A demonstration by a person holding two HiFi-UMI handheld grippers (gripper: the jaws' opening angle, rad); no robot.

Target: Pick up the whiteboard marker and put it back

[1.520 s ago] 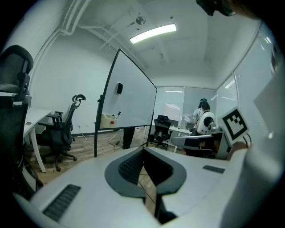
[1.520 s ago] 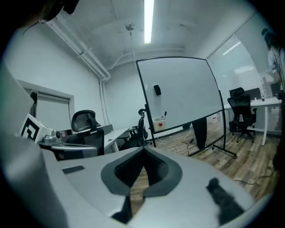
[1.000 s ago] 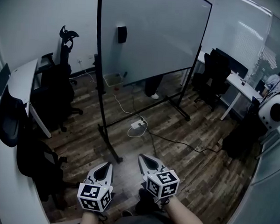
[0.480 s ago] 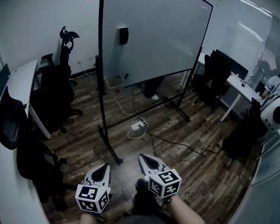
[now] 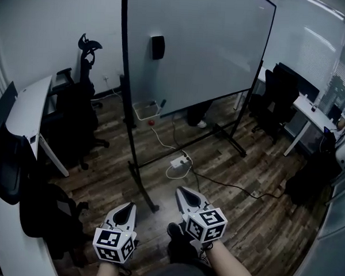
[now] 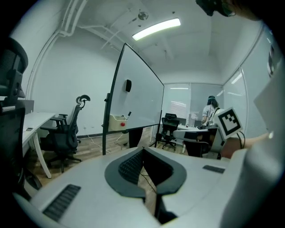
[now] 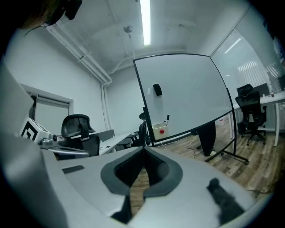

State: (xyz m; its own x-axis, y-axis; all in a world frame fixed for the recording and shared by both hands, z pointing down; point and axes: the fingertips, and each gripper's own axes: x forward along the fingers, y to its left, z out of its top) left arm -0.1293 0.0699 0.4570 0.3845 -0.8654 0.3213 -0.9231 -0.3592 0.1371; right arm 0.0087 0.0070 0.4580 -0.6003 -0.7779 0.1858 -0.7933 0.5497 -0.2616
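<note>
Well, we hold both grippers low at the 6 o'clock edge of the head view, above the dark wooden plank floor (image 5: 239, 190). Neither one carries anything. The left gripper (image 5: 131, 205) has its grey padded jaws together at the tips with nothing between them, and the right gripper (image 5: 179, 190) is pressed shut in the same way.

Up at 12 o'clock from us stands the large white whiteboard on a black wheeled frame (image 5: 206, 44), with a black rectangular eraser (image 5: 158, 47) stuck on its face. A small pale open tray (image 5: 144, 110) hangs at the board's lower edge, and it has a round red spot (image 5: 152, 122) on its front. The dark-capped whiteboard marker (image 5: 163, 103) stands tilted in that tray, well apart from both grippers.

At 10 o'clock a black office chair (image 5: 81, 115) sits beside the long white desk (image 5: 30, 107). A white power strip with looped cables (image 5: 179, 162) lies on the floor between us and the board.
</note>
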